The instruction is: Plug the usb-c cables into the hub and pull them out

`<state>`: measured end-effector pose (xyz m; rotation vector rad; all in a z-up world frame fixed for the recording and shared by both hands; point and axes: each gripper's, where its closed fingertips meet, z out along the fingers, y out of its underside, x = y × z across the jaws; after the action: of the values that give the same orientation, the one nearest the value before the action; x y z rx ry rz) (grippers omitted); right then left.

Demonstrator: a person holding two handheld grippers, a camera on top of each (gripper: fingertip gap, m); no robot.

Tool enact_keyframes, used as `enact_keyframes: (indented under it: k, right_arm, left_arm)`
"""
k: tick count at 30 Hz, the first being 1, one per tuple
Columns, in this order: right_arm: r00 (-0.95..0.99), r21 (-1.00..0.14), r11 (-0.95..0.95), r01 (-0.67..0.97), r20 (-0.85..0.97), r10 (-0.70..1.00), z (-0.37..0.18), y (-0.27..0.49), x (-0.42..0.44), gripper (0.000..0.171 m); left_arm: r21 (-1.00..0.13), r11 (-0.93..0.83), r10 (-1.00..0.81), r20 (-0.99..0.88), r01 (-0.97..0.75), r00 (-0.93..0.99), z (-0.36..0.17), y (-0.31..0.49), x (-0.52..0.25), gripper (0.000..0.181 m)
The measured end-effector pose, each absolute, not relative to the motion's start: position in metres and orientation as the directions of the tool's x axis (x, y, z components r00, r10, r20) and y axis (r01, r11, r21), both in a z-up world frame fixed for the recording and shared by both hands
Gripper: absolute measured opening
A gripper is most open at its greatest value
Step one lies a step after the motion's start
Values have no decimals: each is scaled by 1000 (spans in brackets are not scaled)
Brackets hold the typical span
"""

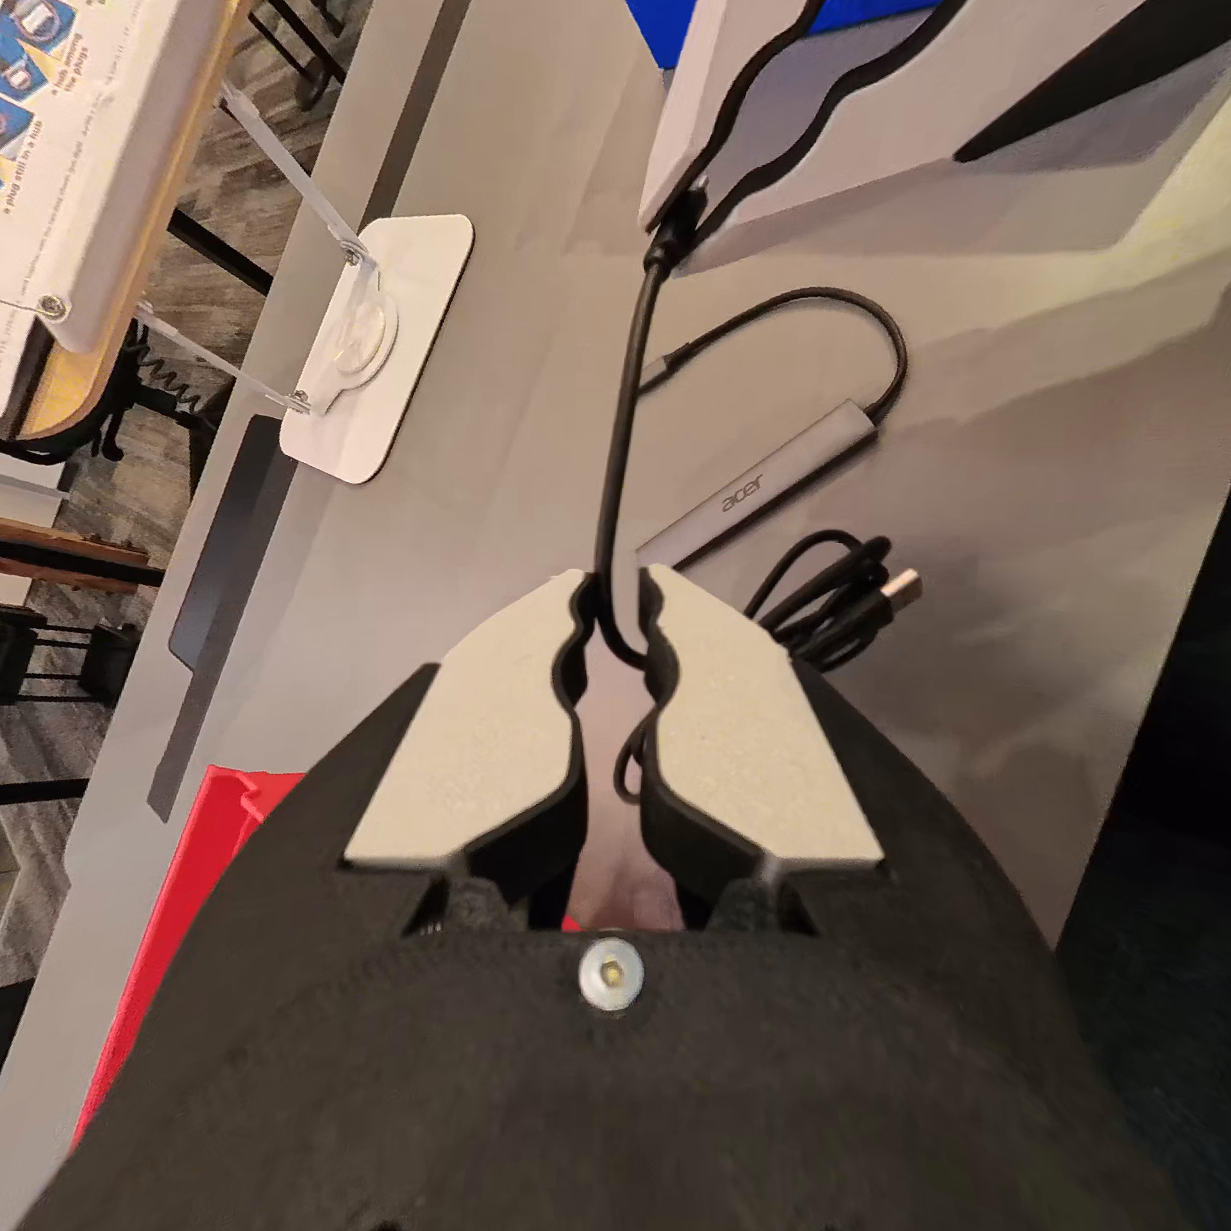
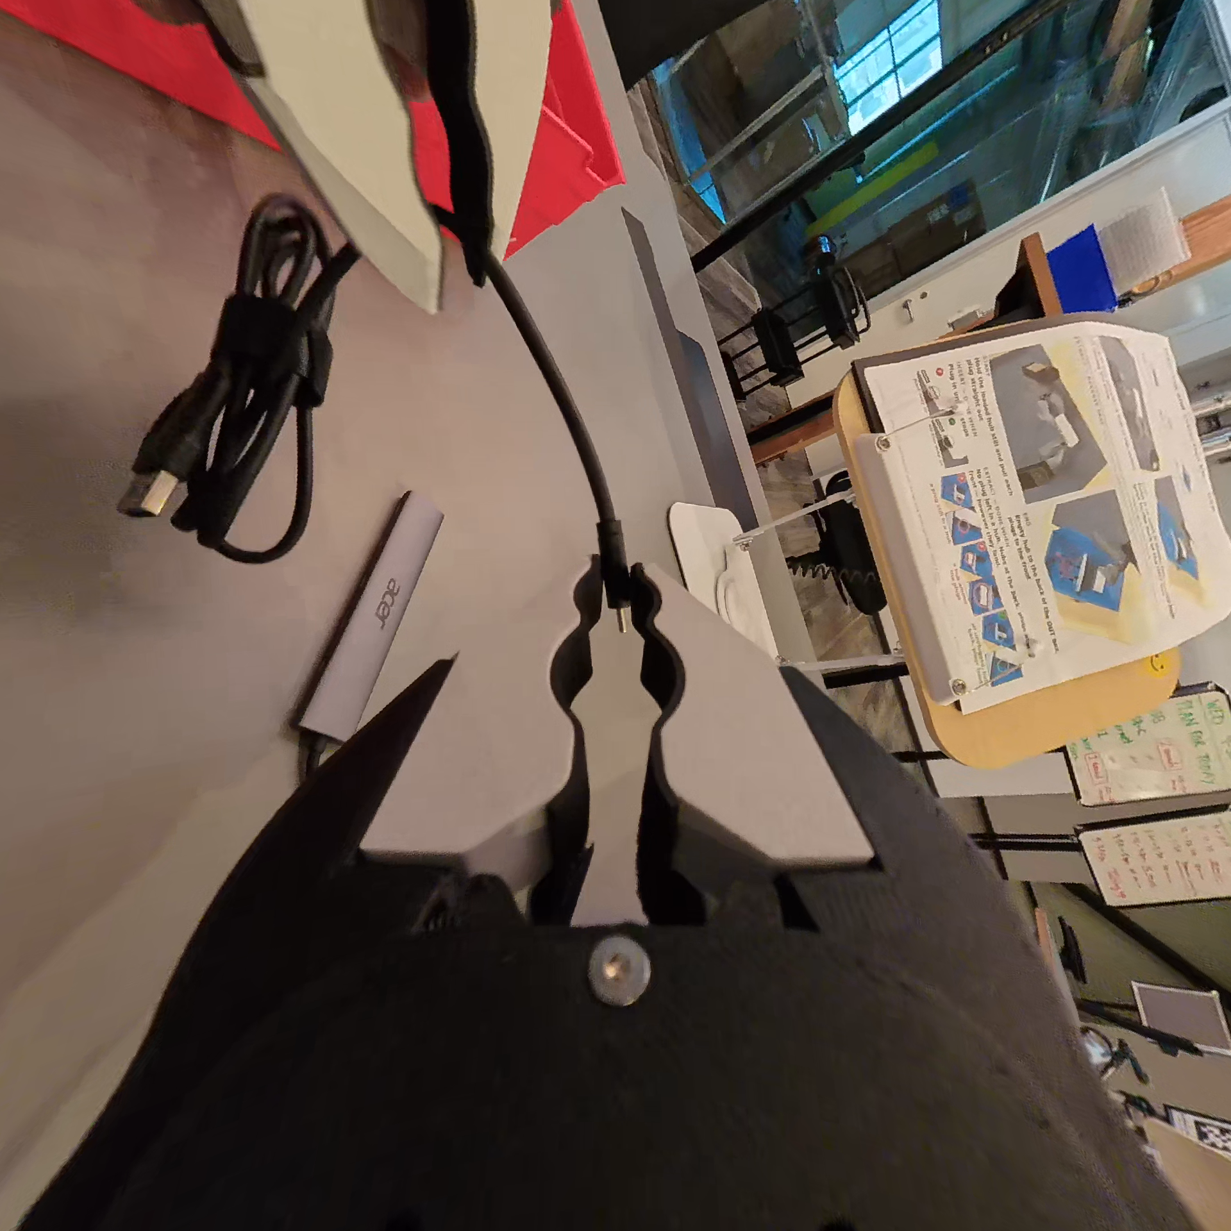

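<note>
A black USB-C cable [image 1: 619, 413] is stretched in the air between my two grippers, above the grey table. My left gripper [image 1: 616, 576] is shut on the cable's middle part. My right gripper [image 2: 616, 569] is shut on the cable's plug [image 2: 616, 589], whose metal tip points back between the fingers. In the left wrist view the right gripper [image 1: 679, 206] is at the top. The grey hub [image 1: 766, 493] lies flat on the table beside the cable with nothing plugged into it; it also shows in the right wrist view [image 2: 386, 599].
A bundled black cable [image 1: 826, 599] with a USB-A plug lies next to the hub. The hub's own lead [image 1: 866, 333] loops beyond it. A red bin [image 1: 200, 899] sits at the table's near edge. A white stand base [image 1: 393, 333] holds an instruction sheet [image 2: 1066, 499]. The gap from one gripper's tips to the other's is roughly 9 cm. The grey hub [image 1: 766, 493] is about 12 cm from both grippers' fingertips. Seen from the right wrist view [image 2: 362, 613] as well.
</note>
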<state>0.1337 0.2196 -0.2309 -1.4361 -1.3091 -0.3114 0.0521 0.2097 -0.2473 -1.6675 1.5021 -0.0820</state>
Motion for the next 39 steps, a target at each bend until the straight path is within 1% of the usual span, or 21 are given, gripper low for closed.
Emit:
enact_keyframes:
  k: [2, 4, 6, 8, 11, 13, 15, 17, 20, 22, 25, 27, 29, 31, 35, 37, 39]
  right_arm:
    - [368, -538, 217, 814, 768, 525, -231, 223, 135, 5]
    - [387, -551, 201, 810, 759, 523, -232, 227, 138, 5]
    - [398, -557, 198, 806, 759, 516, -232, 230, 139, 5]
    - [415, -570, 185, 801, 750, 515, -231, 232, 140, 5]
    - [444, -592, 169, 788, 736, 511, -230, 235, 140, 5]
    - [458, -606, 165, 778, 727, 511, -229, 236, 138, 5]
    - [462, -611, 168, 773, 725, 511, -227, 236, 135, 5]
    - [464, -613, 177, 770, 728, 504, -224, 235, 132, 5]
    - [469, -622, 189, 760, 726, 503, -220, 232, 129, 5]
    - [475, -633, 196, 749, 719, 508, -218, 230, 127, 5]
    - [490, -665, 202, 719, 691, 531, -217, 226, 122, 5]
    - [509, -701, 196, 686, 655, 558, -215, 222, 118, 4]
    - [531, -738, 185, 649, 614, 583, -212, 220, 117, 5]
    - [552, -769, 167, 617, 575, 604, -209, 219, 118, 5]
    - [547, -793, 176, 584, 544, 637, -207, 214, 117, 5]
    - [532, -793, 188, 580, 543, 649, -208, 211, 114, 5]
    - [513, -788, 205, 580, 549, 660, -210, 207, 112, 4]
  left_arm:
    - [-625, 87, -846, -457, -776, 273, -247, 209, 50, 23]
    - [-644, 68, -848, -440, -762, 296, -241, 210, 48, 31]
    - [-664, 49, -868, -398, -746, 297, -236, 206, 46, 29]
    - [-701, 28, -908, -315, -713, 275, -230, 193, 50, 24]
    - [-795, -19, -961, -154, -606, 232, -218, 168, 67, 25]
    - [-851, -94, -973, -32, -516, 229, -213, 155, 83, 26]
    - [-889, -184, -961, 73, -420, 266, -216, 152, 101, 36]
    - [-911, -262, -931, 151, -319, 333, -220, 160, 113, 38]
    - [-908, -378, -878, 289, -183, 381, -224, 169, 122, 40]
    - [-901, -432, -841, 383, -48, 381, -216, 175, 126, 40]
    - [-895, -433, -814, 441, 111, 378, -204, 186, 127, 43]
    - [-871, -446, -786, 491, 206, 376, -199, 195, 126, 48]
    - [-840, -470, -750, 541, 270, 379, -200, 202, 128, 53]
    - [-818, -486, -732, 573, 308, 368, -202, 204, 133, 62]
    - [-743, -514, -672, 660, 430, 336, -194, 216, 129, 74]
    - [-699, -522, -650, 697, 488, 302, -189, 224, 123, 73]
    - [-679, -509, -640, 710, 529, 295, -188, 233, 114, 68]
